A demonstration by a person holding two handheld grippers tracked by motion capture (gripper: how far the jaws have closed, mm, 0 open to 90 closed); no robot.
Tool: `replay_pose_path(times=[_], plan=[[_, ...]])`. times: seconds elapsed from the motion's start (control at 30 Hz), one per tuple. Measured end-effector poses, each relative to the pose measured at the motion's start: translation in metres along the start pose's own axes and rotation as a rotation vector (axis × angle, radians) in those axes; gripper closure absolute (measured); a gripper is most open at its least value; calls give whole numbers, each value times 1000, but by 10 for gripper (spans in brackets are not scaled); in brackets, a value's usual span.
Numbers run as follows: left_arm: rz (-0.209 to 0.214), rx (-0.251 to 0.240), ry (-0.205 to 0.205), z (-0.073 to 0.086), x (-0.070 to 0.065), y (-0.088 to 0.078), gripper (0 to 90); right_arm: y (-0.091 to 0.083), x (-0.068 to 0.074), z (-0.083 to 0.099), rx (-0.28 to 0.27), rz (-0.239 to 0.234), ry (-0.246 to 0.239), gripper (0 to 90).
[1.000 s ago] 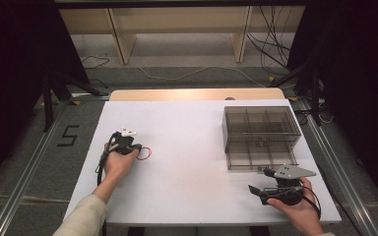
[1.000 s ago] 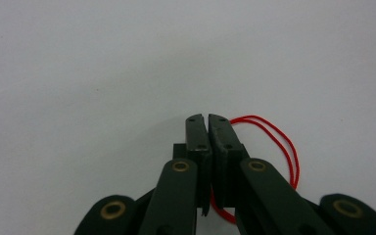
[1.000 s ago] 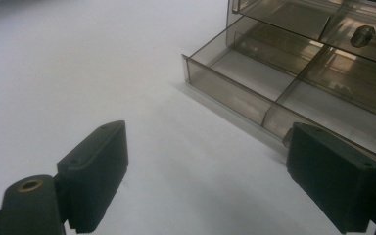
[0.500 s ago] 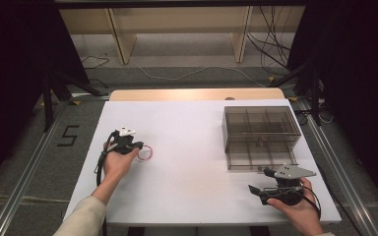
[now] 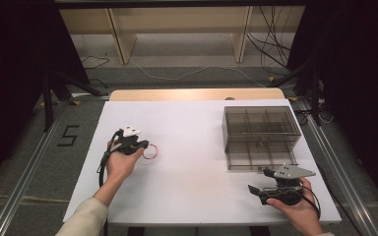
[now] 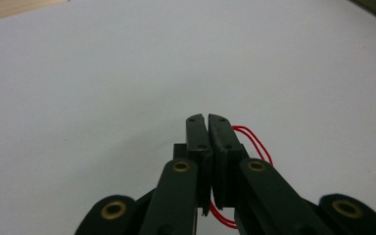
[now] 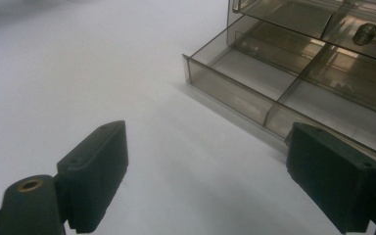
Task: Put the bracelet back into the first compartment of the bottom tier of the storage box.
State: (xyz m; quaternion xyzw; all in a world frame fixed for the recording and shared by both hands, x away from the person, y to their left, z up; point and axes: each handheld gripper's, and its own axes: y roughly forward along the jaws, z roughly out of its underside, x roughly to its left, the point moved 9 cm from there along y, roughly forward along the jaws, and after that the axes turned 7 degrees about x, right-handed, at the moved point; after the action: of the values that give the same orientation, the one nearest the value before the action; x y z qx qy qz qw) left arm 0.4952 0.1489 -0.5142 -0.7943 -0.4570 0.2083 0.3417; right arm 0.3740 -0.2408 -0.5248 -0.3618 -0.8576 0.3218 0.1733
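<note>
A thin red loop [image 5: 150, 153] lies on the white table [image 5: 192, 128], left of centre. My left gripper [image 5: 144, 144] is shut on the loop's near edge. In the left gripper view the jaws [image 6: 208, 121] are pressed together, and the red loop [image 6: 255, 140] curls out to their right and below them. My right gripper [image 5: 254, 190] stands open near the table's front right, with nothing between its fingers [image 7: 98, 166]. Just beyond it is the pulled-out drawer [image 7: 254, 93] of a smoky clear box [image 5: 261, 129].
The box's drawer [image 5: 259, 160] has several divided compartments and juts toward the front edge. A small metal knob [image 7: 364, 32] sits deeper in the box. A wooden strip [image 5: 197, 94] borders the table's far side. Cables lie on the floor behind.
The left gripper and the red loop have shifted slightly to the right. The right gripper has stayed where it was.
</note>
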Motion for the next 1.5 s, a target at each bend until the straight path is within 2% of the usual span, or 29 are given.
replay_pose_path(times=[0.63,1.5], plan=[[30,-23,45,-12,-25,-5,882,0,0,0,0,-1,-2,163],[107,-38,119,-28,-77,0,882,1,-1,1,10,2,2,164]])
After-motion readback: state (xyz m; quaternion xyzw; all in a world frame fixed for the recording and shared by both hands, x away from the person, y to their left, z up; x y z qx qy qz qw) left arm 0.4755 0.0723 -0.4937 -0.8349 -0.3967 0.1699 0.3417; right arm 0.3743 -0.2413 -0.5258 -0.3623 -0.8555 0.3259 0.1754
